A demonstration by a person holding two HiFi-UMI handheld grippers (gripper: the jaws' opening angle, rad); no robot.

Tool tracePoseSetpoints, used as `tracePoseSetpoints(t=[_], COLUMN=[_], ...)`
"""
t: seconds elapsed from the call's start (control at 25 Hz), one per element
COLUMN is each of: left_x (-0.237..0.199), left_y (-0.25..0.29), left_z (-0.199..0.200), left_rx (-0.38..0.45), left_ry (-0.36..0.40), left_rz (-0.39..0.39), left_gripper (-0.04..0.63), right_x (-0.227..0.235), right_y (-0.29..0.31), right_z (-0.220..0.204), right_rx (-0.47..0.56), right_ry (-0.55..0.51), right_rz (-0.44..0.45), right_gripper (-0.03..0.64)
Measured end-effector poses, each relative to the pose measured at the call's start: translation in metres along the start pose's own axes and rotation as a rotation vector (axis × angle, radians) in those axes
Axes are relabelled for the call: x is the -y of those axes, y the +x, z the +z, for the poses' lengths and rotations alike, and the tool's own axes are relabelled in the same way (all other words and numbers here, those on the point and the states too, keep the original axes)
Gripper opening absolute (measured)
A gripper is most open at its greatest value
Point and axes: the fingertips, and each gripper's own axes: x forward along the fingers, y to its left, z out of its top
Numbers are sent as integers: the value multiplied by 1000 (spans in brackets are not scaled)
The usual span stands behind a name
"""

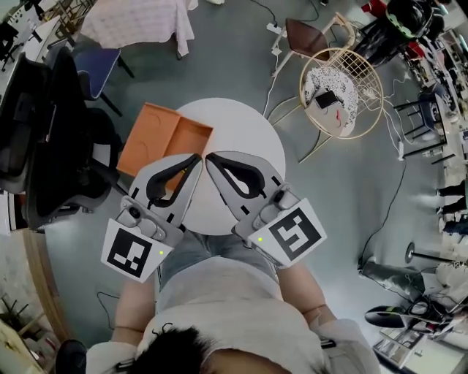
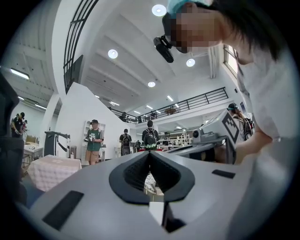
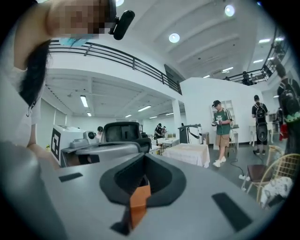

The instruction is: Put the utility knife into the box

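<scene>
The orange box (image 1: 155, 135) lies open on the left edge of a round white table (image 1: 245, 135) and juts out past it. No utility knife shows in any view. My left gripper (image 1: 196, 158) hangs over the box's right end with its jaws shut and nothing between them. My right gripper (image 1: 209, 158) is just beside it over the table, also shut and empty. The two tips nearly touch. In the left gripper view the shut jaws of my left gripper (image 2: 150, 153) point level across the room. A strip of the orange box (image 3: 138, 202) shows through the gap behind the shut jaws of my right gripper (image 3: 143, 155).
A wicker chair (image 1: 351, 66) with a patterned cushion stands right of the table, and a brown chair (image 1: 307, 36) behind it. A black office chair (image 1: 44, 139) is at the left. A cloth-covered table (image 1: 139, 22) stands at the back. Several people (image 3: 222, 131) stand farther off.
</scene>
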Motion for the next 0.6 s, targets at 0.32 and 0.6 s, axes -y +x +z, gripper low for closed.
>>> tracePoseSetpoints(t=[0.32,0.6], left_x=[35,57], left_y=[-6,-8], left_z=[8,14], left_rx=[21,26], left_ry=[36,54], left_rz=[58,96], left_gripper=[9,9], right_x=[-12,-18], right_y=[-37,-57], right_z=[13,21], right_rx=[69,105], right_ry=[-26,-46], right_rz=[61,102], right_gripper=[8,6])
